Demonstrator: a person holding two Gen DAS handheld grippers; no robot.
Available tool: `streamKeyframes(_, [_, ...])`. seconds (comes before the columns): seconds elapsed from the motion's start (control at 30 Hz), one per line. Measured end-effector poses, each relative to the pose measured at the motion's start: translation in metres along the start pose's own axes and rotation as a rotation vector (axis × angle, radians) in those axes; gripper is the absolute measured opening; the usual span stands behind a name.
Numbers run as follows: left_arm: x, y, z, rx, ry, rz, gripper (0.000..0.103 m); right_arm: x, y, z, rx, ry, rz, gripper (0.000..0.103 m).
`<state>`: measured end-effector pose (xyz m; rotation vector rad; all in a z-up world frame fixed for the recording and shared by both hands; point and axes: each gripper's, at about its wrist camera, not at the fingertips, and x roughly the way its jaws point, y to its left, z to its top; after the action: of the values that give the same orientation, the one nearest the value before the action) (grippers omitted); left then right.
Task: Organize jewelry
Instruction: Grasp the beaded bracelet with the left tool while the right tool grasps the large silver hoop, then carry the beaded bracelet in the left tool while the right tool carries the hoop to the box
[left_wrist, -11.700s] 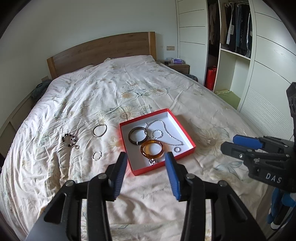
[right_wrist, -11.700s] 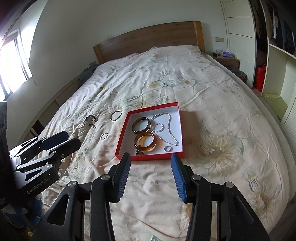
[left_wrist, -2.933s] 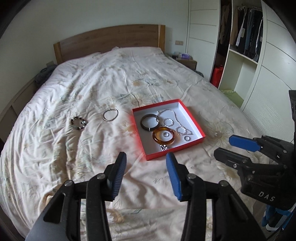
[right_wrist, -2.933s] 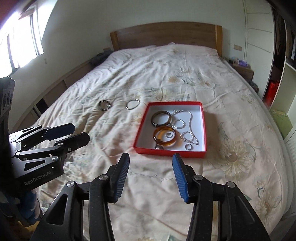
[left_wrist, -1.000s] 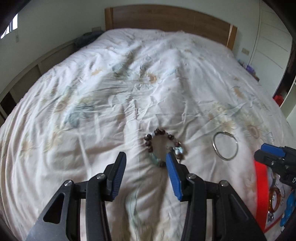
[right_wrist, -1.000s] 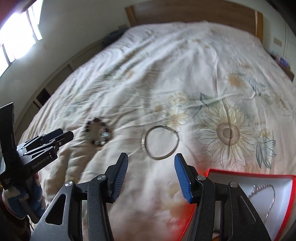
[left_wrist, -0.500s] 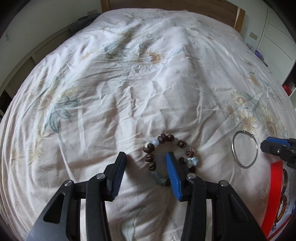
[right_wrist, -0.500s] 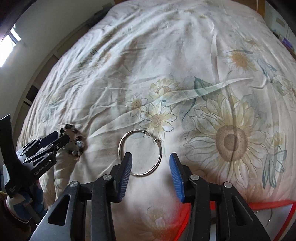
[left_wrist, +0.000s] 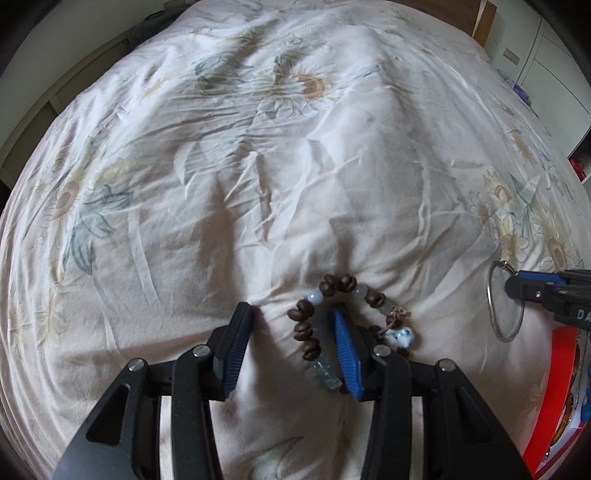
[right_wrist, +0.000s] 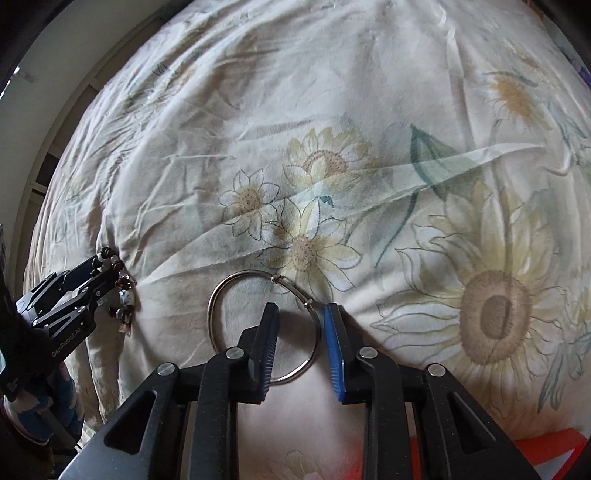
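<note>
While both grippers are down low over it, the bed (left_wrist: 280, 206) fills pretty much everything in both views: a cream duvet cover printed with big sunflowers and grey-green leaves, creased all over. At the top right of the left wrist view you can catch a bit of wooden headboard (left_wrist: 484, 22) and some white cabinet doors (left_wrist: 554, 55); along the left edge there's a pale wall with a low ledge.

The left gripper (left_wrist: 293, 345) has its jaws spread wide, tips pressed down close to the fabric. It's straddling one side of the beaded bracelet (left_wrist: 306, 334), which is dark brown beads mixed with a few pale bluish ones and a white speckled charm. The brown-bead side sits in the gap, while the right finger pad sits inside the loop, so the charm side lies outside. Nothing's pinched; the bracelet lies flat on the cover.

The right gripper (right_wrist: 301, 341) is open too, a bit narrower, and it's over the thin silver bangle (right_wrist: 218, 299). The left finger pad sits inside the ring and the right one just outside it, so the right arc of the bangle runs between them. I can't tell if the pads actually touch the metal. The bangle lies flat on the duvet next to a printed flower.

A sliver of the red box (left_wrist: 554, 398) shows at the lower right of the left view, close to the bangle.
</note>
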<state>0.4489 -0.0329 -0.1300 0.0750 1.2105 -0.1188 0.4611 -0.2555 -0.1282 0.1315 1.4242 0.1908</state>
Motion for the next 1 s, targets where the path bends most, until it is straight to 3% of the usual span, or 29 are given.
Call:
streamKeyframes(0.1, [0.005, 0.002, 0.003, -0.010, 0.020, -0.013, 0.042, 0.010, 0.001, 0.002, 0.004, 0.013, -0.009, 0.021])
streamKeyframes(0.17, [0.007, 0.003, 0.005, -0.018, 0.029, -0.024, 0.039, 0.012, 0.000, 0.004, 0.014, 0.013, -0.007, 0.014])
streamKeyframes(0.33, [0.003, 0.010, 0.008, -0.044, 0.046, -0.060, 0.027, 0.004, 0.005, 0.004, 0.007, -0.002, -0.028, 0.006])
streamKeyframes(0.6, [-0.024, 0.013, 0.010, -0.061, 0.045, -0.065, 0.010, -0.026, 0.024, -0.015, -0.004, -0.047, -0.017, 0.005])
streamKeyframes(1.0, [-0.084, -0.001, -0.005, -0.066, 0.011, -0.063, 0.009, -0.094, 0.044, -0.060, -0.047, -0.098, 0.021, 0.006])
